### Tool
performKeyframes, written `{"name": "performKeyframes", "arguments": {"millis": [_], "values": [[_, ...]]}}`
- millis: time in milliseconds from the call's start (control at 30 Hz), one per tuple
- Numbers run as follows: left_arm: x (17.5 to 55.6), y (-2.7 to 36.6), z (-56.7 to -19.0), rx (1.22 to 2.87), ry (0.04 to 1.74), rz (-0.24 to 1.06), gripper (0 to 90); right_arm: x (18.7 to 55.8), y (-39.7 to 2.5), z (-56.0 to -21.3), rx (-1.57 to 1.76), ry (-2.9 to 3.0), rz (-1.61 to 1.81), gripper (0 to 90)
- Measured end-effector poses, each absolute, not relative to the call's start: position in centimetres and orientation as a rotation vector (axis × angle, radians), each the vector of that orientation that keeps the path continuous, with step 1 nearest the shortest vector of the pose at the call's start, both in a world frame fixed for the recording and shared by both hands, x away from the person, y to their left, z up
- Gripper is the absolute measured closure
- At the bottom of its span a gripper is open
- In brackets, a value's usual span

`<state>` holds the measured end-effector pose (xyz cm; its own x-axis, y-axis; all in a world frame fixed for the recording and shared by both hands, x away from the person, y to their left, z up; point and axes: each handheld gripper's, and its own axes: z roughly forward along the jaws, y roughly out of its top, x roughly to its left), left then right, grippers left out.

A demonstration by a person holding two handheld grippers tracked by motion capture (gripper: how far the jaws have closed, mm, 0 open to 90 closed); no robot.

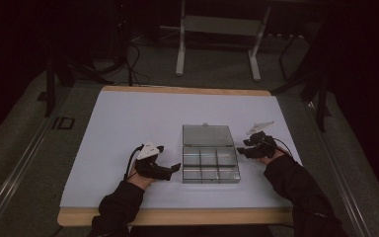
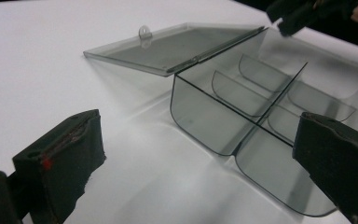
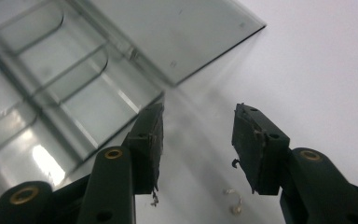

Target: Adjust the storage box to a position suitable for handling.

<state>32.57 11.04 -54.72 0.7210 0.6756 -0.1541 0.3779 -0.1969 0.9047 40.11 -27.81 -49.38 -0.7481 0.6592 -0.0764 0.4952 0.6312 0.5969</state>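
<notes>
Clear plastic box [image 1: 210, 165] lies open between both grippers' parted jaws.

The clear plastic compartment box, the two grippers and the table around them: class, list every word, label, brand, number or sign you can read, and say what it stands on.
None: no readable text in any of the three views.
Clear plastic compartment box and its open lid: plain, no print to read.
Left gripper and right gripper: no lettering; a small red dot on one left jaw is no sign.
Dark tag left of the white table top: a pale mark, too small and blurred to read.
</notes>
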Motion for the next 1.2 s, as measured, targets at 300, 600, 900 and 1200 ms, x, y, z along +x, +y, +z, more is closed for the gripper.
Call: {"name": "performKeyframes", "arguments": {"millis": [300,600,900,1200], "values": [[32.2,11.3,-54.8,1.783,0.796,0.325,2.7,39.3,-28.1,-50.0,0.82,2.72,0.722,55.1],[32.3,11.4,-54.9,1.77,0.806,0.314,2.7,38.3,-27.9,-49.9,0.659,2.852,0.645,56.6],[32.2,11.3,-54.8,1.785,0.783,0.326,2.7,37.4,-27.2,-50.1,0.543,2.996,0.482,57.4],[32.2,11.3,-54.8,1.785,0.783,0.325,2.7,37.0,-27.0,-49.9,0.447,3.055,0.339,60.7]]}}
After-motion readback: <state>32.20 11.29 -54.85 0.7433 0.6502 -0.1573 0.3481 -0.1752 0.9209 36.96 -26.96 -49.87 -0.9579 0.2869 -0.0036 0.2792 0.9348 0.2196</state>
